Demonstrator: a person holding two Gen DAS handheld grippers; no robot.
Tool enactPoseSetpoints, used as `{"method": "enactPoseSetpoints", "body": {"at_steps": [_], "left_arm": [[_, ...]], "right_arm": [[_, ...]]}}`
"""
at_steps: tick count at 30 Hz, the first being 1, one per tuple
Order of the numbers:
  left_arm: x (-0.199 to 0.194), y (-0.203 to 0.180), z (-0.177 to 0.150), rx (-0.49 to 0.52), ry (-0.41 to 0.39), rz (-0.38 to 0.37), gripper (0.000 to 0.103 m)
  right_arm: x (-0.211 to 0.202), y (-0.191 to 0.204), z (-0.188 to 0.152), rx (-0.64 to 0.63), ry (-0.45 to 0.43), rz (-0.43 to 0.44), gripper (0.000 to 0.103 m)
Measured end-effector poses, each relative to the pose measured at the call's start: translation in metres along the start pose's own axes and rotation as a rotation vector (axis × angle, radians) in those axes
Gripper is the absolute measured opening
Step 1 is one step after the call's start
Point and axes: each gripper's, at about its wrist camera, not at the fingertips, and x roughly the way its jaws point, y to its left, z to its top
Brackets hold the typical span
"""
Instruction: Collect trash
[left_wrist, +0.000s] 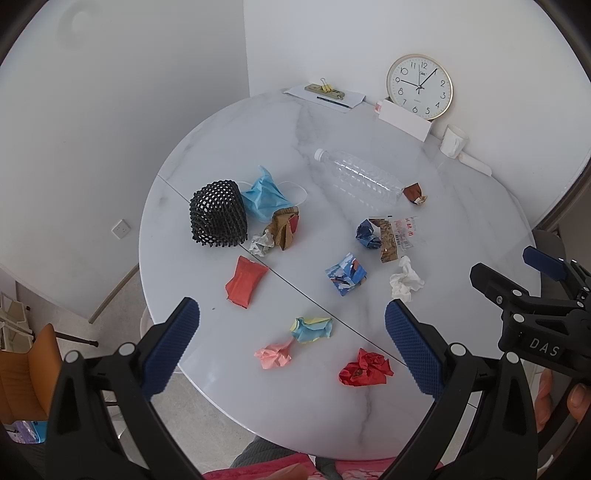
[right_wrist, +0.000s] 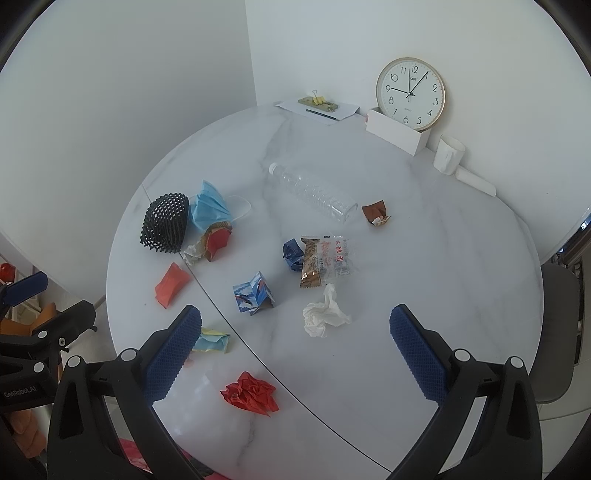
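Trash lies scattered on a round white marble table (left_wrist: 461, 221) (right_wrist: 443, 258): a clear plastic bottle (left_wrist: 360, 179) (right_wrist: 314, 194), a black foam net (left_wrist: 218, 214) (right_wrist: 164, 223), a blue face mask (left_wrist: 264, 195) (right_wrist: 210, 206), a red wrapper (left_wrist: 244, 280) (right_wrist: 170, 284), a white tissue (left_wrist: 404, 278) (right_wrist: 323, 312), a red paper ball (left_wrist: 365, 368) (right_wrist: 251, 393), a pink paper ball (left_wrist: 275, 353) and snack wrappers (left_wrist: 388, 236) (right_wrist: 321, 262). My left gripper (left_wrist: 291, 349) is open above the near edge. My right gripper (right_wrist: 295, 350) is open and empty, apart from the trash.
A gold-rimmed clock (left_wrist: 420, 86) (right_wrist: 410, 94), a white box (left_wrist: 404, 118), a white cup (left_wrist: 453, 141) and papers with a binder clip (left_wrist: 325, 94) stand at the table's far edge by the wall. An orange chair (left_wrist: 33, 373) is at the left.
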Motion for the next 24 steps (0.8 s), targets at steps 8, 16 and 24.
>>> {"method": "enactPoseSetpoints", "body": {"at_steps": [8, 16, 24], "left_arm": [[0.002, 0.001, 0.003, -0.001, 0.003, -0.001, 0.097], [0.020, 0.010, -0.004, 0.037, -0.010, -0.043, 0.097], [0.057, 0.033, -0.029, 0.110, 0.014, -0.002, 0.097]], "right_arm": [[0.004, 0.001, 0.002, -0.011, 0.002, 0.011, 0.101], [0.004, 0.023, -0.011, -0.156, -0.076, -0.038, 0.101], [0.050, 0.033, -0.055, -0.189, 0.013, 0.065, 0.101]]}}
